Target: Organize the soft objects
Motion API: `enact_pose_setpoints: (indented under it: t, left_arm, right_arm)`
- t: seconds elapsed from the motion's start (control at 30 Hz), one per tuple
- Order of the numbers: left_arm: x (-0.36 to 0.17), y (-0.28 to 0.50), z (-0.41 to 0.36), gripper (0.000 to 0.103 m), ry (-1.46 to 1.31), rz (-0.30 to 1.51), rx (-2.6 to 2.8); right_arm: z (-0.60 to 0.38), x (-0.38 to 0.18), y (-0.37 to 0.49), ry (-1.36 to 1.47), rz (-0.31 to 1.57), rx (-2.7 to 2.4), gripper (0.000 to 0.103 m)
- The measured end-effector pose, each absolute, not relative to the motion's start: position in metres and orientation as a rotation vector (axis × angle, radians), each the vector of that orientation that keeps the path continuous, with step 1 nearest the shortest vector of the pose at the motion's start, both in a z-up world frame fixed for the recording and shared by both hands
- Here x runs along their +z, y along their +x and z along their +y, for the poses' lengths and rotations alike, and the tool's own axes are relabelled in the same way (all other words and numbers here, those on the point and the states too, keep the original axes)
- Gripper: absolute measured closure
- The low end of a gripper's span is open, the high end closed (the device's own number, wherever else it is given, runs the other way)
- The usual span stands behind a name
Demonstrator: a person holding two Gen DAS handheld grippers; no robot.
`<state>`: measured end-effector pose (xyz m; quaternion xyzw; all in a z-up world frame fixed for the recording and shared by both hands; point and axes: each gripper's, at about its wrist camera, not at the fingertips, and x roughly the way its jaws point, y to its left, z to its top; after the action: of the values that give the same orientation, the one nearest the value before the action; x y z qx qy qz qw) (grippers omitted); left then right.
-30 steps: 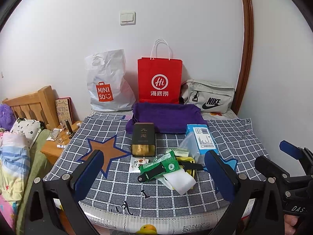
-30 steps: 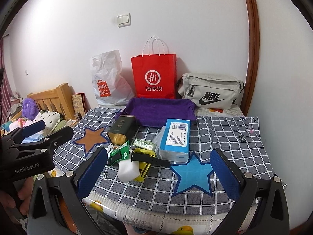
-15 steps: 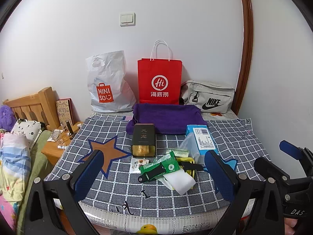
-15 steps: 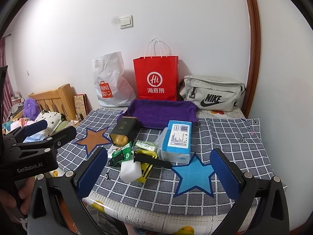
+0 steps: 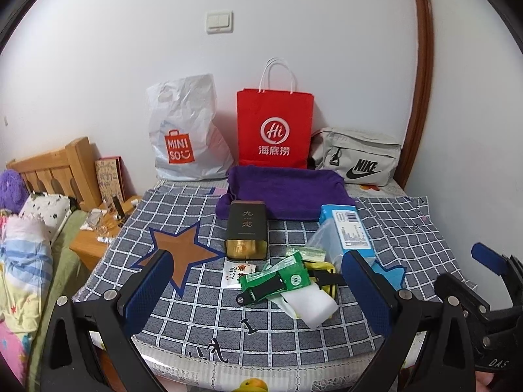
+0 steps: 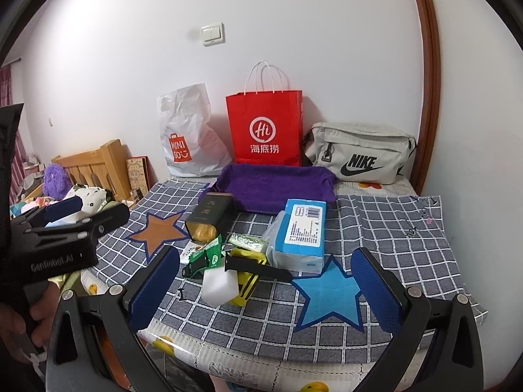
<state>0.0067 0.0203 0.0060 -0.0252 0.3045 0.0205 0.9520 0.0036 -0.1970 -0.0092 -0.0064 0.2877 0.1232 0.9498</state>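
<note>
A pile lies mid-table on the checked cloth: a green packet (image 5: 278, 277), a white foam block (image 5: 310, 303), a yellow packet (image 6: 245, 281), black straps (image 6: 258, 266), a blue tissue pack (image 6: 304, 232) and a dark tea tin (image 5: 246, 232). A purple towel tray (image 5: 284, 189) sits behind them. My left gripper (image 5: 258, 290) is open and empty, at the table's near edge before the pile. My right gripper (image 6: 264, 287) is open and empty, just right of it.
A white MINISO bag (image 5: 186, 130), a red paper bag (image 5: 274, 127) and a grey Nike pouch (image 5: 359, 156) stand against the back wall. A wooden headboard (image 5: 49, 170), nightstand (image 5: 94, 245) and bedding (image 5: 23, 261) are at left. The wall is close on the right.
Both grippers have shifted slightly; the right wrist view has edged a little to the left. Nothing on the table has moved.
</note>
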Motion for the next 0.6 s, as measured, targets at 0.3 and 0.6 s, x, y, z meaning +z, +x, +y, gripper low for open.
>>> enact_pose_setpoints:
  t: [0.3, 0.6]
  left_arm:
    - [-0.035, 0.041, 0.051, 0.000, -0.101, 0.706, 0.079]
    - [-0.081, 0.064, 0.071, 0.003, -0.112, 0.781, 0.107]
  right_arm:
    - [-0.191, -0.038, 0.025, -0.039, 0.630, 0.290, 0.000]
    - [-0.161, -0.084, 0.043, -0.129, 0.693, 0.421, 0.000]
